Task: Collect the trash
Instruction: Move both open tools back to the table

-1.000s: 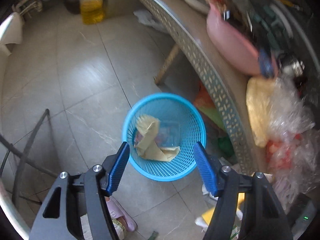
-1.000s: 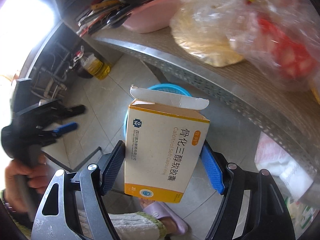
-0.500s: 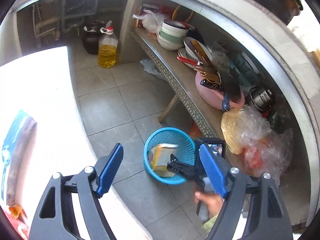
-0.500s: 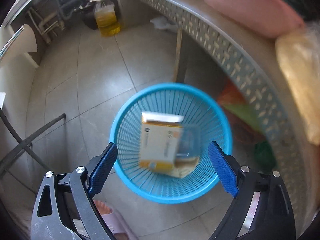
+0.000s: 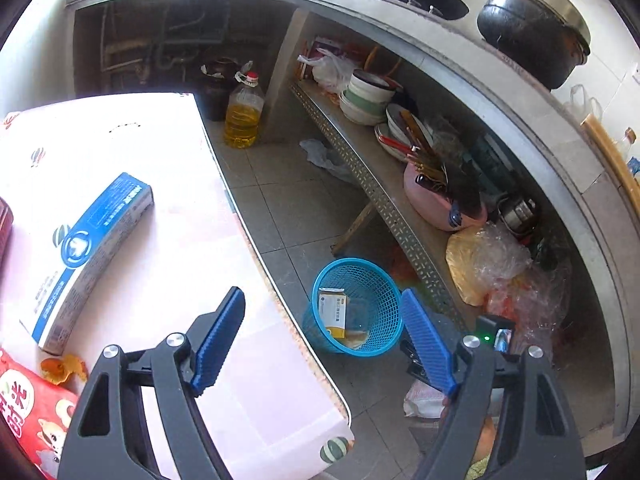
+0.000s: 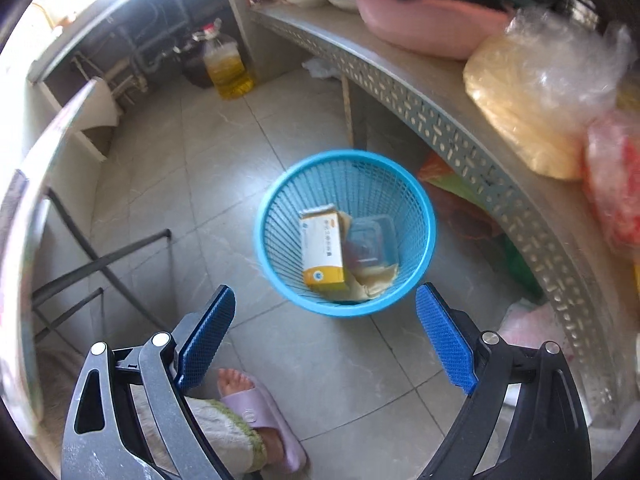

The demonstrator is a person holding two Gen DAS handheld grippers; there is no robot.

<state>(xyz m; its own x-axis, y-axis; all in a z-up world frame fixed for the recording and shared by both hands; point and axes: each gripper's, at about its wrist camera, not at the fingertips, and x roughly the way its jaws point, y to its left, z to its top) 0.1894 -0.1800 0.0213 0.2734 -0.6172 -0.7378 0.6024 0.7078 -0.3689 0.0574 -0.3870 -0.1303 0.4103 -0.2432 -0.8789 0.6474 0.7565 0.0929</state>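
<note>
right gripper (image 6: pixel 325 338): jaws wide, just opened, empty | left gripper (image 5: pixel 323 340): jaws wide, just opened, empty | yellow-white medicine box (image 6: pixel 321 249): in blue mesh basket (image 6: pixel 420 276); leaning; long axis 12-to-6; torn flap at 12

A yellow oil bottle (image 5: pixel 243 120) stands upper left of centre, a pink basin (image 6: pixel 424 20) sits on the shelf (image 6: pixel 400 92) at top, and a black pot (image 5: pixel 532 36) occupies the upper right.

You released the medicine box (image 6: pixel 322 250) from your right gripper (image 6: pixel 325 330); its jaws opened and it landed in the blue basket (image 6: pixel 426 216). Your left gripper (image 5: pixel 322 336) rose over the table (image 5: pixel 168 240), jaws widened, empty.
</note>
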